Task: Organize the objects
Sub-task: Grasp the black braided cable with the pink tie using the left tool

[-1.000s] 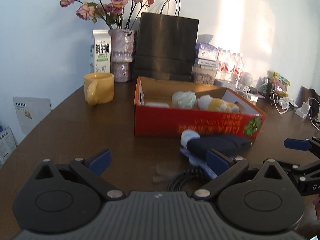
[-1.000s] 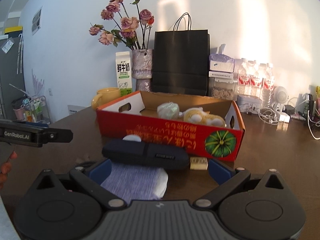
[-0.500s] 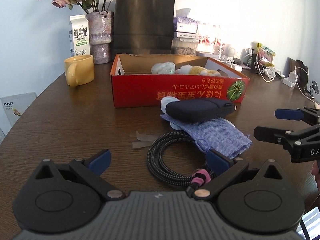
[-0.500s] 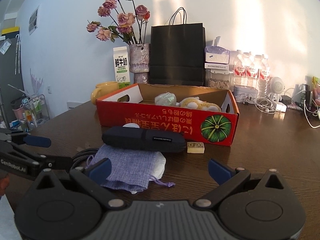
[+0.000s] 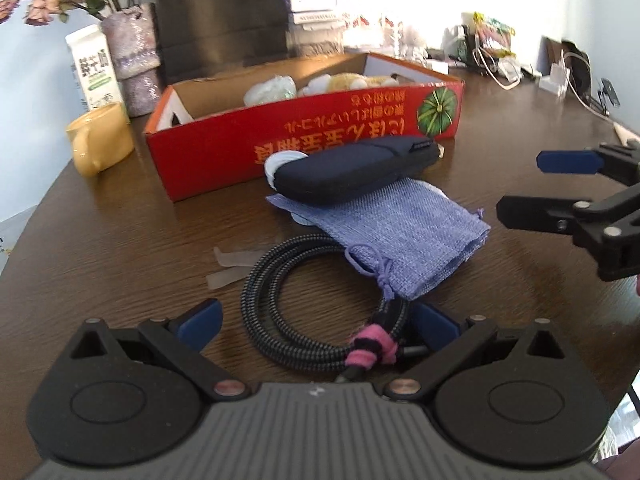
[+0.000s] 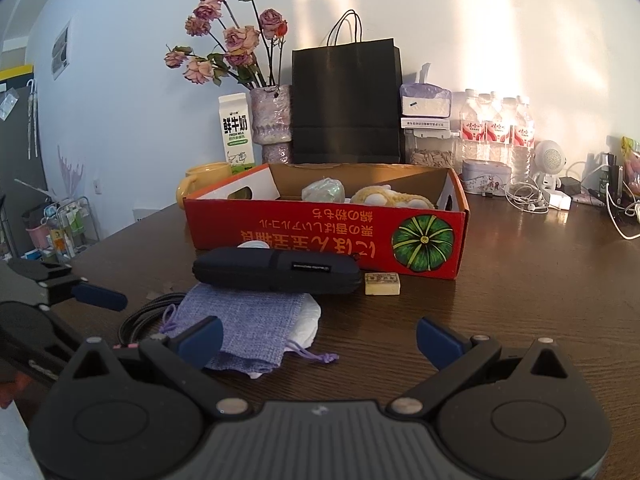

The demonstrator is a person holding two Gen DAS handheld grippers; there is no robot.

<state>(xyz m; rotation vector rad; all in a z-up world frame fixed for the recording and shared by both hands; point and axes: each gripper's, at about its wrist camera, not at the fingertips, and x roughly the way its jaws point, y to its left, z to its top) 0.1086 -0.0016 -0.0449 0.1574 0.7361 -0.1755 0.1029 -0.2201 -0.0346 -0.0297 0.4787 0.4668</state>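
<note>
Since a second ago the left claw (image 5: 316, 322) has pulled back and dipped lower over the surface (image 5: 120, 240), so the coiled braided cable (image 5: 320, 300), hidden at its near edge before, now lies in full view between its spread, empty fingers. The right claw (image 6: 318, 336) has drawn back too and also hangs released, holding nothing. Judged from this, nothing has yet been gripped and the cable looks to be the next pick.

From the left: a yellow mug (image 5: 100, 142) stands at the far left, with a milk carton (image 5: 96, 70) and a vase of dried roses (image 5: 134, 60) behind it. Two scraps of clear tape (image 5: 234, 266) lie just left of the cable. The red cardboard box (image 5: 304, 136) sits at the far centre, already holding a pale wrapped ball (image 5: 270, 90) and a yellow plush toy (image 5: 348, 80). Just in front of it lies a dark zip case (image 5: 356, 172), resting on the far end of a lilac drawstring pouch (image 5: 400, 228), whose cord crosses the cable's right side. A small cream block (image 6: 382, 283) sits right of the case, near the box front.

The pouch cord on the cable may drag along when the cable is lifted, and the right claw hovers close at the right
</note>
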